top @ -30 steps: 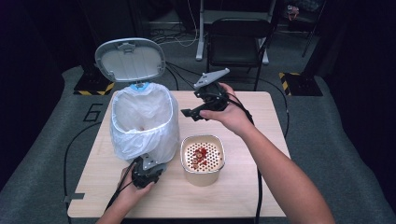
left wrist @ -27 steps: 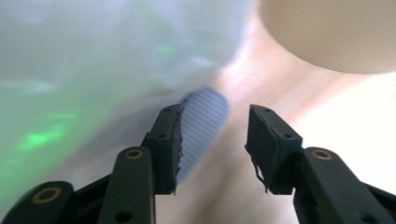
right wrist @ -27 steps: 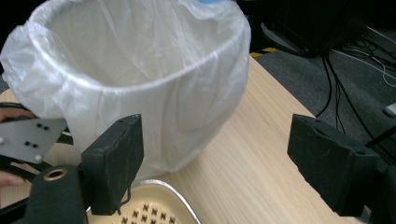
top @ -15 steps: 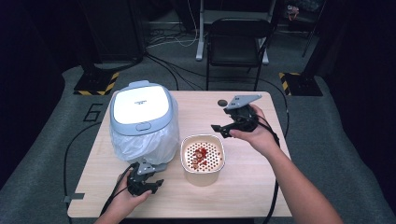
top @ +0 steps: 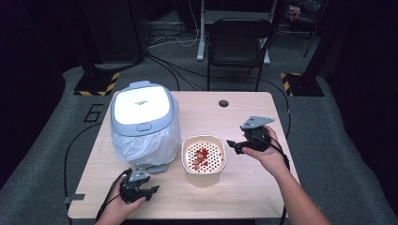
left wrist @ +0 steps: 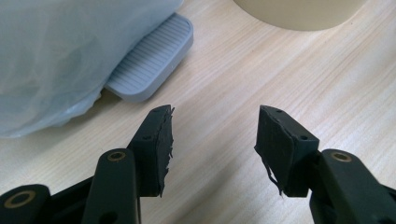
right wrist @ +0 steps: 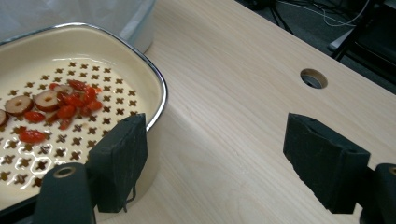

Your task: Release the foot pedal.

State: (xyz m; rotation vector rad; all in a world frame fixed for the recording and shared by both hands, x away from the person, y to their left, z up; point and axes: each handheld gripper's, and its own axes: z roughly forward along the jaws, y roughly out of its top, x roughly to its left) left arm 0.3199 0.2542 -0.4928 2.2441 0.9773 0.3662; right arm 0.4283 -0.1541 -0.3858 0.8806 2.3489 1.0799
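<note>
A grey pedal bin [top: 143, 136] lined with a white plastic bag stands on the left of the wooden table [top: 263, 187], its lid [top: 141, 105] down. Its ribbed grey pedal [left wrist: 149, 65] lies just ahead of my left gripper [left wrist: 215, 130], which is open and holds nothing. From above, that left gripper [top: 141, 190] sits near the table's front edge, below the bin. A cream perforated bowl [top: 203, 157] holds red dried fruit pieces [right wrist: 65, 105]. My right gripper [right wrist: 215, 140] is open beside the bowl's rim [right wrist: 156, 79]; in the high view the right gripper [top: 237, 146] hovers just right of the bowl.
A round hole [top: 223, 103] pierces the table at the back centre. Behind the table stands a black chair [top: 239, 42]. Cables trail over the grey floor on both sides. Bare wood lies right of the bowl.
The bin's lid, open a second ago, has dropped shut. My right gripper moved from beside the lid to the right and nearer, next to the bowl. The left gripper pulled back from the pedal.
</note>
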